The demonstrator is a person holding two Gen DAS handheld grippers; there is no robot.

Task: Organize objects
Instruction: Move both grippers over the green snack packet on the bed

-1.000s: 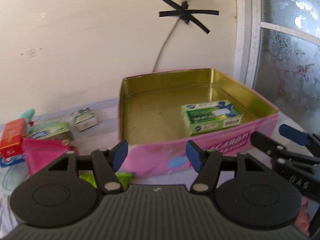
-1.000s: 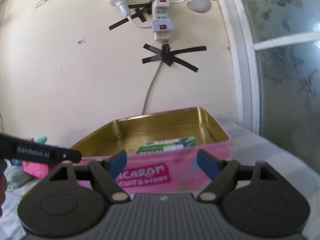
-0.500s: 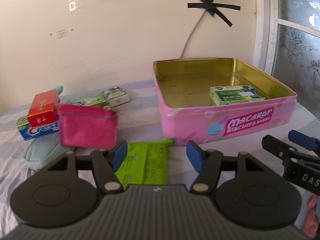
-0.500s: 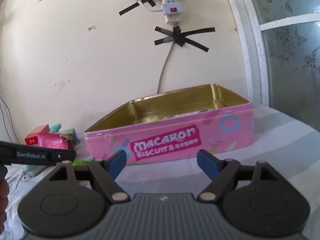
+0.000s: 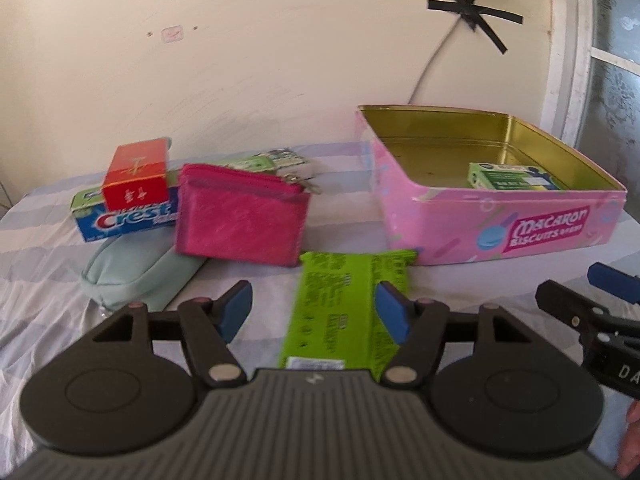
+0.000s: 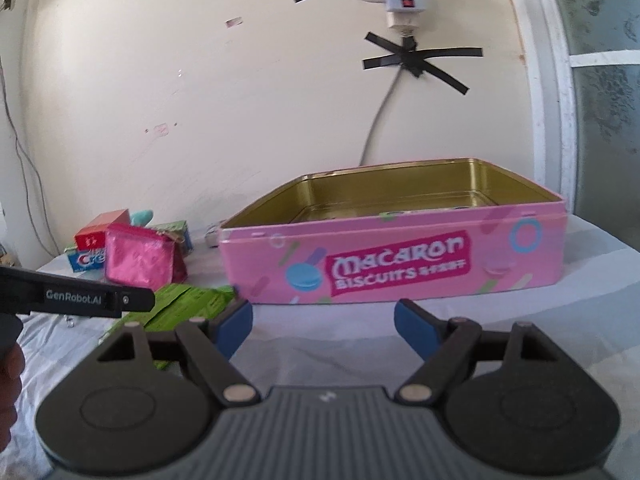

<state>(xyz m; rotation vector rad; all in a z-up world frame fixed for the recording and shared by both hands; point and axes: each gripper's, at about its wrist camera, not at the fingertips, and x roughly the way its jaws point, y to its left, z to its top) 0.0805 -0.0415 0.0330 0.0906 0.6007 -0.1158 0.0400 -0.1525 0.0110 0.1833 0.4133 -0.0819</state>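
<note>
The green packet (image 5: 344, 308) lies flat on the striped surface (image 5: 44, 276), its far end just in front of the pink tin (image 5: 500, 220) and its near end under the left tool (image 5: 314, 312). That tool's jaws have just been opening and stand partly apart over the packet, the right pad above its edge, the pads not pressing on it (whether they touch it cannot be told). The right tool (image 6: 324, 324) stands wide apart with nothing between its pads, facing the tin's long side. Inside the tin lies a small green box (image 5: 512, 176). Left of the packet a pink pouch (image 5: 240, 212) leans over a pale green case (image 5: 136, 272); behind them a toothpaste box (image 5: 124, 220) carries a red box (image 5: 136, 172), with more small boxes by the wall (image 5: 280, 40).
</note>
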